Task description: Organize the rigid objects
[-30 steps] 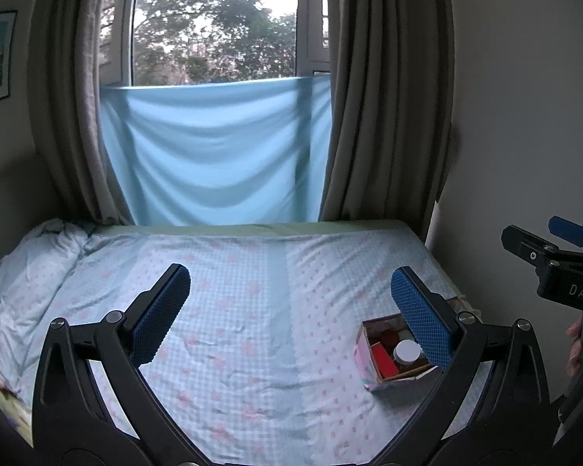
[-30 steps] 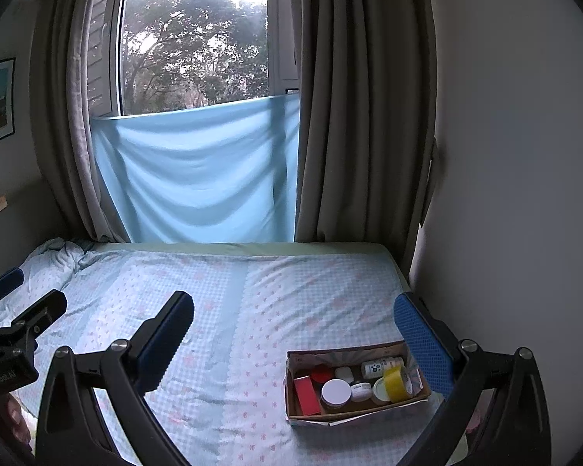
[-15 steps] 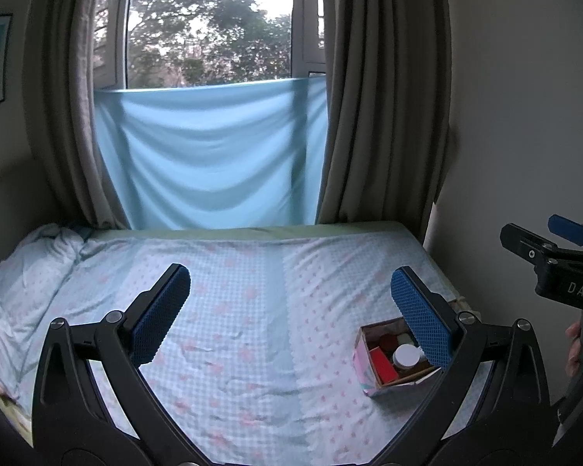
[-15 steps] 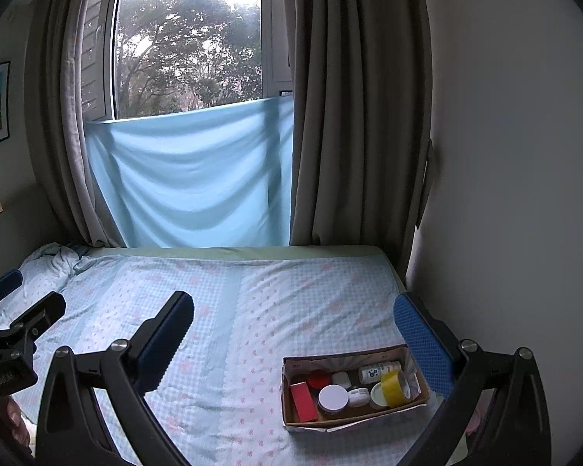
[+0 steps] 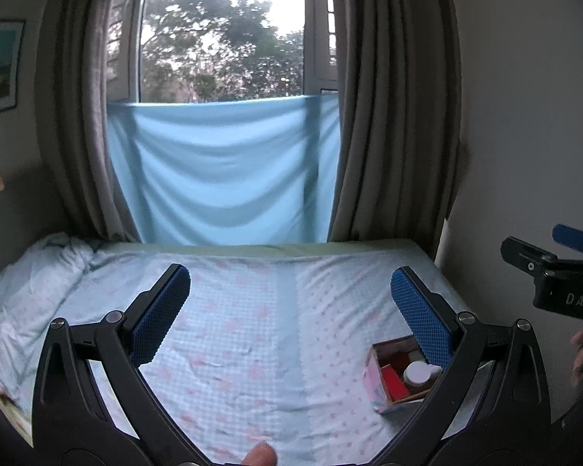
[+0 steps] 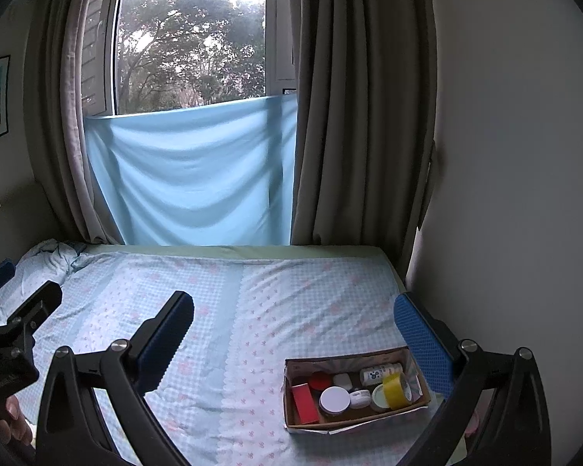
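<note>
I held the left gripper and right gripper wide and empty above the bed, the cardboard box of jars lying near its right edge, so I judged a slow, centred descent best.

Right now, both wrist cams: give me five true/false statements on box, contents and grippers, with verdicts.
1. The cardboard box sits on the bed, toward its right side. True.
2. The box is empty. False: it holds several things, among them a red block, a white-lidded jar and a yellow tape roll.
3. The right gripper is open with nothing between its fingers. True.
4. The left gripper is shut on the jar. False: it is open and holds nothing; the jar lies in the box.
5. The yellow tape roll lies on the bedsheet outside the box. False: it is inside, at the box's right end.
</note>
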`<state>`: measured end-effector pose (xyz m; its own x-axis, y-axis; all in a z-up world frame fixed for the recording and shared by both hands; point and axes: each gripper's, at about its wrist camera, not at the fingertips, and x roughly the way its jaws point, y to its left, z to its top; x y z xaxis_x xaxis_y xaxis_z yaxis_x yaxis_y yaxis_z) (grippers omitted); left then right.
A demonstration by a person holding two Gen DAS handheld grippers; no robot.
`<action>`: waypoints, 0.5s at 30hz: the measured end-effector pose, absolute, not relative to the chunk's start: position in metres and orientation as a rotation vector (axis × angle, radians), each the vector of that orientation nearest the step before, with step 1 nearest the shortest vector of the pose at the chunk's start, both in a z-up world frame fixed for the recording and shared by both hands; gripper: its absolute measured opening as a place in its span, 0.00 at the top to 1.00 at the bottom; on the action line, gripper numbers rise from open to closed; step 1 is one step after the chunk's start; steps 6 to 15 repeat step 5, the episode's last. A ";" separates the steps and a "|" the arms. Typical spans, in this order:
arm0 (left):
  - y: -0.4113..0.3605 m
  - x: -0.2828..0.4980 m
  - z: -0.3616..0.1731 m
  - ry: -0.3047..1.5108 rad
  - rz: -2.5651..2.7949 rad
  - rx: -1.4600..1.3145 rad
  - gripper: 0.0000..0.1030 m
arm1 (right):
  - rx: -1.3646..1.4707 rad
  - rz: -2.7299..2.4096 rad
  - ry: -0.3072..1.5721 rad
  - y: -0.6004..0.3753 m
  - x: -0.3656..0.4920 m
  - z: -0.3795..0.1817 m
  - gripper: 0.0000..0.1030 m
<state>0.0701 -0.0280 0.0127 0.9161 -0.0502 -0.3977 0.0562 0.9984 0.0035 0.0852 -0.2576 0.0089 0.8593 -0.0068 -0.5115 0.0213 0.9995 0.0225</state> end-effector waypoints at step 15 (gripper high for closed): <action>-0.018 0.071 0.011 0.401 -0.052 -0.003 0.00 | 0.026 -0.014 0.533 -0.254 0.088 0.007 0.00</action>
